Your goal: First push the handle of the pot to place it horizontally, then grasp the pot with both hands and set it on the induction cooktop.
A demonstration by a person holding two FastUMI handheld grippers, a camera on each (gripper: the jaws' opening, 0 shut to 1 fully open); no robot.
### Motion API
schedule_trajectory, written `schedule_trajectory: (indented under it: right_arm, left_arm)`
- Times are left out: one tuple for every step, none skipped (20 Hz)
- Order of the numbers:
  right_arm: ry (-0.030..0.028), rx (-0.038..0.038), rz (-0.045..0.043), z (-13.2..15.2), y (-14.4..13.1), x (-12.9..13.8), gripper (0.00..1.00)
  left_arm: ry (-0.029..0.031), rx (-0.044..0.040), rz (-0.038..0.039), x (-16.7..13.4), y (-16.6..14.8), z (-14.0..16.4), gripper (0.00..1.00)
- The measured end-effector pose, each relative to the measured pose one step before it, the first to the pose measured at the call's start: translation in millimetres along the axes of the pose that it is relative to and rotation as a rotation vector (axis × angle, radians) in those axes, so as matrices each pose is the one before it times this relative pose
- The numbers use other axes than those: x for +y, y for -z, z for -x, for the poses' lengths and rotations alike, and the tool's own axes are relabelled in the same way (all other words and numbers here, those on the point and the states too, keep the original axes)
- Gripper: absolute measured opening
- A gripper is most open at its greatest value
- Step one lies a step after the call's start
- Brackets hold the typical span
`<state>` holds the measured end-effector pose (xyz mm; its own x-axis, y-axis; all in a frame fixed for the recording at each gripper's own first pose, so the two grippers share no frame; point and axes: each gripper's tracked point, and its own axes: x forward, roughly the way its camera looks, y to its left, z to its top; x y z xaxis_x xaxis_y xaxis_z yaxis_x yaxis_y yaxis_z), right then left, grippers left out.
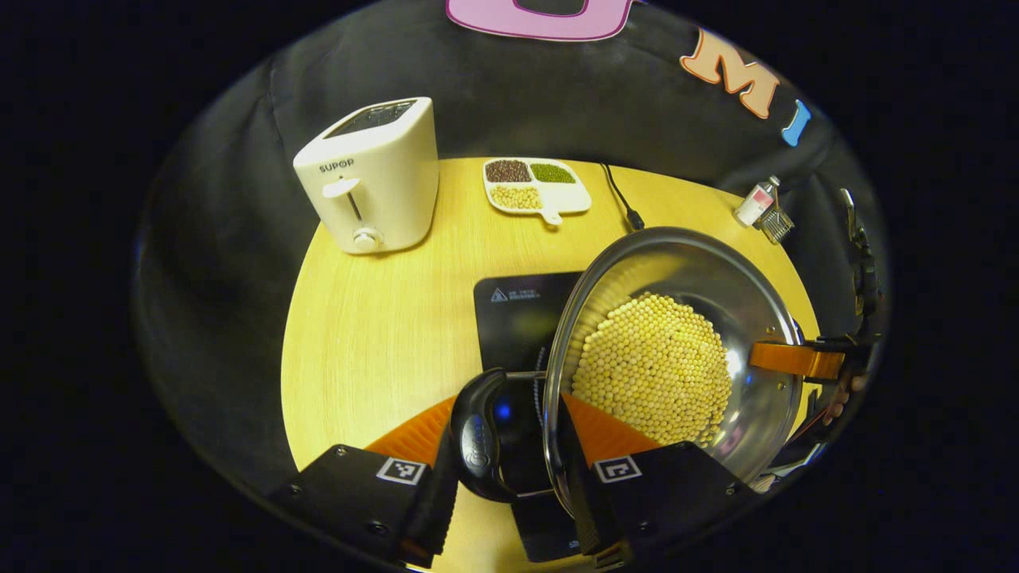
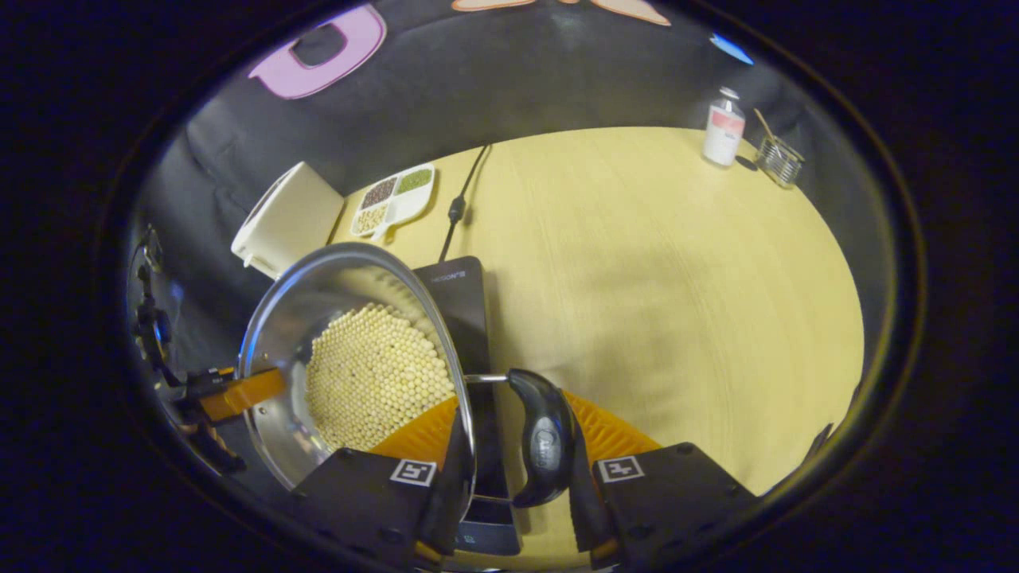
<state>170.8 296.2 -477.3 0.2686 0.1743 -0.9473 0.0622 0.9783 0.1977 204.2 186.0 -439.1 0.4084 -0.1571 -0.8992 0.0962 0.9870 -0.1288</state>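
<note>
1. Left tongs (image 1: 509, 469) clamp the pot's (image 1: 677, 350) near handle (image 1: 478, 434); right tongs (image 2: 509, 477) clamp the opposite handle (image 2: 545, 438) — sharing the weight.
2. Pot hangs level between them over the induction cooktop (image 1: 517, 310), seemingly ready to lower.
</note>
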Motion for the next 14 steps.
schedule_trajectory:
  right_arm:
    - [0.00473,0.00045,-0.02112,3.38,1.07,0.32,0.52]
    - [-0.00182,0.00674,-0.01108,1.0,0.43,0.45,0.52]
    - [-0.00229,0.00857,-0.00333,-0.2,1.5,-0.51,0.52]
    - [-0.00128,-0.00032,-0.0058,1.56,-1.7,-0.81,0.53]
    - [0.00447,0.00398,-0.00691,-2.5,1.82,1.48,0.54]
    - [0.00194,-0.02479,-0.01358,1.75,-3.07,1.51,0.59]
    - [0.00484,-0.02332,-0.00517,3.0,-4.91,-1.88,0.62]
    - [-0.0056,-0.01585,-0.00495,4.47,-5.15,-1.53,0.7]
    - [-0.01016,-0.00483,-0.00057,4.45,0.09,1.25,0.8]
    - [0.00285,-0.00213,0.00511,3.45,-0.95,-2.85,0.9]
    - [-0.00107,-0.00746,0.00442,3.16,-0.67,-2.07,0.94]
    - [-0.00452,-0.01504,0.00176,4.39,-3.11,-1.05,1.0]
    - [-0.0145,-0.01425,-0.00128,6.44,-1.07,1.05,1.0]
    - [-0.02156,-0.01564,0.0001,5.76,-2.67,2.41,0.94]
  left_arm:
    - [0.00505,-0.00427,-0.0061,1.64,-0.79,1.83,0.62]
    - [0.00132,-0.01725,-0.00739,1.04,-3.26,-1.43,0.62]
    - [-0.00276,0.00654,-0.00191,0.1,1.31,0.3,0.63]
    - [-0.00394,0.00557,0.00051,1.8,1.86,-2.32,0.64]
    - [-0.01156,-0.00446,-0.00414,3.26,-0.01,-3.38,0.66]
    - [-0.01983,-0.0169,-0.00836,3.35,-1.81,-0.5,0.7]
    - [-0.02355,-0.01707,-0.00517,4.17,-1.81,-0.22,0.73]
    - [-0.02054,-0.00724,-0.00248,3.04,0.21,-1.62,0.75]
    - [-0.0163,0.00124,-0.00075,4.1,2.31,2.38,0.84]
    - [-0.0162,-0.01045,0.00623,2.78,-0.56,2.01,0.92]
    - [-0.00669,-0.0211,0.01362,0.8,-1.9,2.7,0.99]
    - [-0.01528,-0.02121,0.01408,0.99,-1.79,3.25,1.0]
    - [-0.01364,-0.0171,0.00402,1.63,-1.98,3.56,1.0]
    - [-0.01679,-0.02056,-0.00267,1.89,-3.49,6.32,1.0]
